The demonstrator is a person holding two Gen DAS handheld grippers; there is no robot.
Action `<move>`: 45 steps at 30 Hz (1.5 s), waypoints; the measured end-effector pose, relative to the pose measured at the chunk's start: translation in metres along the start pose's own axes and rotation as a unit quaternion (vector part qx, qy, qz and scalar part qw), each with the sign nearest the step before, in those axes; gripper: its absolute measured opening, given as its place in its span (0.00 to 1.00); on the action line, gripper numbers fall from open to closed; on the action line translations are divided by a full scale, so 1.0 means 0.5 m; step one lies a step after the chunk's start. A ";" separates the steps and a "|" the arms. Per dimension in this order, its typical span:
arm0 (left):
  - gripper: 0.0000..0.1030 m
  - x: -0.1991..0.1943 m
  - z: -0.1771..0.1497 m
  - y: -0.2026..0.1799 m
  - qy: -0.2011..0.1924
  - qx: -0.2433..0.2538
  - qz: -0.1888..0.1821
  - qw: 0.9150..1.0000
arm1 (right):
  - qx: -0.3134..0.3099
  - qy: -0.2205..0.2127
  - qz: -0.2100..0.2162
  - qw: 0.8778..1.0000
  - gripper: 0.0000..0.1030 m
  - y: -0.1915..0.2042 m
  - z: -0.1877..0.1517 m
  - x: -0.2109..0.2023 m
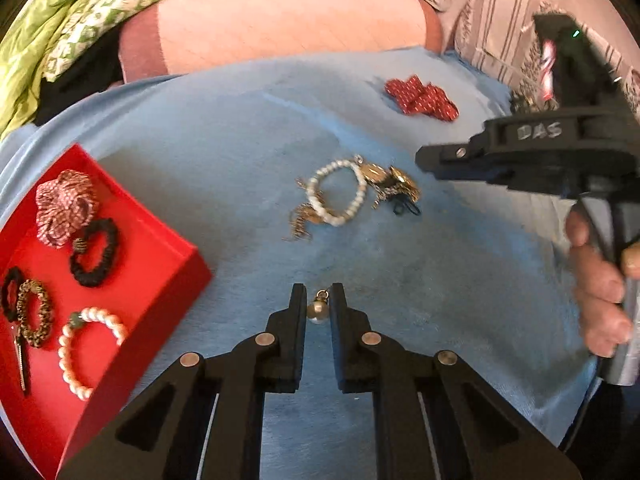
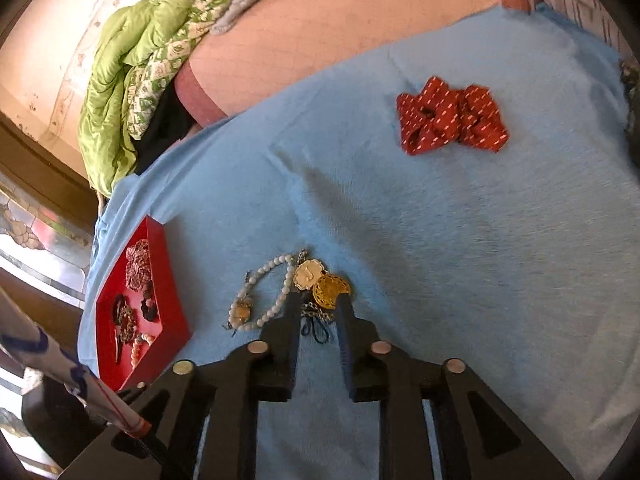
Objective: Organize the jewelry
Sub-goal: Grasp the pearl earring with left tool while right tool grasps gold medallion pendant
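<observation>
A pearl drop earring point(image 1: 318, 309) sits between the fingers of my left gripper point(image 1: 318, 300); the jaws stand slightly apart around it and contact is unclear. A red tray point(image 1: 168, 280) at left holds scrunchies, a pearl bracelet point(image 1: 86, 348) and a hair clip. A pile lies mid-cloth: pearl bracelet point(image 1: 340, 192), gold pendants point(image 1: 400, 184) and chains. My right gripper point(image 2: 318, 304) is open with its tips around the chain point(image 2: 318, 316) just below the white pendant point(image 2: 307, 274) and gold pendant point(image 2: 330, 290). The tray point(image 2: 176, 320) shows at left there.
A red dotted scrunchie point(image 1: 420, 98) point(image 2: 452, 120) lies far right on the blue cloth point(image 1: 240, 140). Pink bedding, a green quilt point(image 2: 120, 100) and grey fabric lie beyond the cloth. My right hand and gripper body point(image 1: 540, 152) fill the right side of the left view.
</observation>
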State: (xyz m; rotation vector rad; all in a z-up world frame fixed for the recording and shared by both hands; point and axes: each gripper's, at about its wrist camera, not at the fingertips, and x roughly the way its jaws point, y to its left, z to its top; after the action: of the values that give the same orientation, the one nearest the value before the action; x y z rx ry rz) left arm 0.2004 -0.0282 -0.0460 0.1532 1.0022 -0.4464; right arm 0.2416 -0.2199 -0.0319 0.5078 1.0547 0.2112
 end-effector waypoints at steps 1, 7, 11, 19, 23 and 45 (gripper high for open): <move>0.11 -0.002 0.002 0.003 -0.002 -0.002 -0.001 1.000 | 0.001 0.000 -0.006 1.000 0.19 0.000 0.002 0.007; 0.11 -0.015 -0.003 0.013 0.001 0.003 -0.006 1.000 | -0.007 0.014 -0.041 0.999 0.26 0.001 0.009 0.054; 0.11 -0.013 0.000 0.003 0.002 0.006 -0.005 1.000 | -0.032 0.008 -0.058 0.998 0.27 0.015 0.008 0.064; 0.11 -0.019 0.005 0.012 -0.006 -0.005 -0.002 1.000 | 0.001 -0.021 0.008 1.000 0.26 0.014 0.018 -0.008; 0.11 -0.031 0.002 0.017 -0.011 -0.009 -0.002 1.000 | -0.021 -0.069 0.044 0.996 0.26 0.045 0.019 -0.085; 0.11 -0.086 0.009 0.051 -0.040 -0.029 -0.001 0.999 | -0.056 -0.109 0.114 0.986 0.26 0.100 -0.004 -0.160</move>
State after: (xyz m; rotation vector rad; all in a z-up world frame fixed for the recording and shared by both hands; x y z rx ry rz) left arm 0.1952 0.0057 -0.0092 0.0821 0.9360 -0.4210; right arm 0.2045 -0.2085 0.0542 0.5364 0.7667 0.4064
